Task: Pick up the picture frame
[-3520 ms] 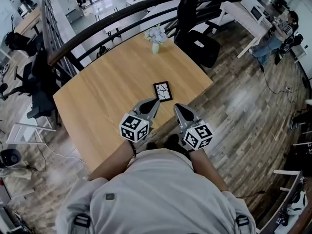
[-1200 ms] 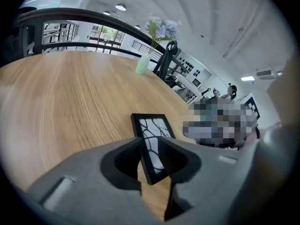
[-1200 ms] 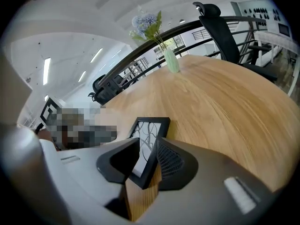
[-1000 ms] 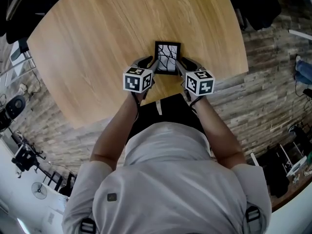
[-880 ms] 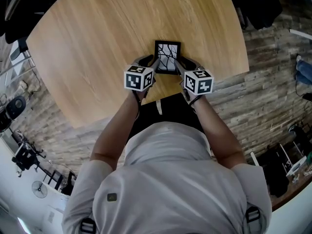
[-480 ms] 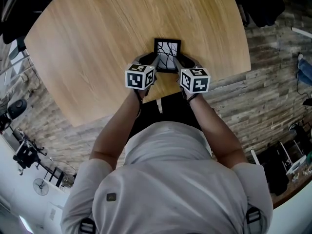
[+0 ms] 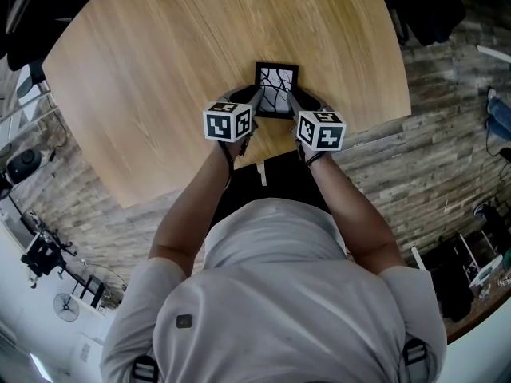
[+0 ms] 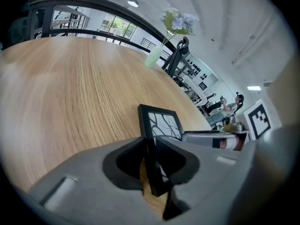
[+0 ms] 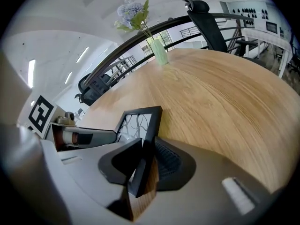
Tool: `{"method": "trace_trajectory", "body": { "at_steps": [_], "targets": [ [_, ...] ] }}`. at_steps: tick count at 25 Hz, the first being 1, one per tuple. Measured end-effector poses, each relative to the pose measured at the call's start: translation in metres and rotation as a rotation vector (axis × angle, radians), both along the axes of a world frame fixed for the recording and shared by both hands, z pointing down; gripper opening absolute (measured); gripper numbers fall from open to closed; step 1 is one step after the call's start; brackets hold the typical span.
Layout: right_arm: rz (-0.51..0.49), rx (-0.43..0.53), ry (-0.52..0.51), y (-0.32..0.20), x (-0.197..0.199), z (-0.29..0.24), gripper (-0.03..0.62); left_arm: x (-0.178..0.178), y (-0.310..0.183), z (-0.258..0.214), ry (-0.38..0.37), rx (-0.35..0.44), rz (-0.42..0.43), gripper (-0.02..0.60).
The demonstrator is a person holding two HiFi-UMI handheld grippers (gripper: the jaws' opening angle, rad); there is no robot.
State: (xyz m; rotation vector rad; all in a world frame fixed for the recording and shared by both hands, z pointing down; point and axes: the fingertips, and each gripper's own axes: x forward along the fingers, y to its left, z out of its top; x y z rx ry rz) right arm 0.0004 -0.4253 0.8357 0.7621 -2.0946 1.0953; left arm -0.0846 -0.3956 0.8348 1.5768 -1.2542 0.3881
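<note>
Closing now: both pairs of jaws, wide a second ago, are narrowing on the picture frame (image 7: 276, 90). It lies by the tabletop's (image 7: 152, 70) near edge, right in front of the person. Left gripper (image 7: 254, 102) has the frame's left rail between its pads, right gripper (image 7: 295, 102) has the right rail; pads look to be touching on both. Judged: grasp nearly set, lift not begun. No brand or readable text, only square markers on the cubes and branching black lines in the frame.
</note>
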Motion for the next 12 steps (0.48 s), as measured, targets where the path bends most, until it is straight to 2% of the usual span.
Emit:
{"method": "trace_trajectory", "body": {
  "at_steps": [3,12],
  "targets": [
    [0.020,-0.001,-0.001,0.002,0.002,-0.003,0.094,0.001,-0.001,-0.003,-0.008,0.002,0.018,0.083],
    [0.077,0.088,-0.045,0.007,-0.005,-0.050,0.092,-0.007,0.001,-0.054,-0.044,0.099,0.056,0.081]
  ]
}}
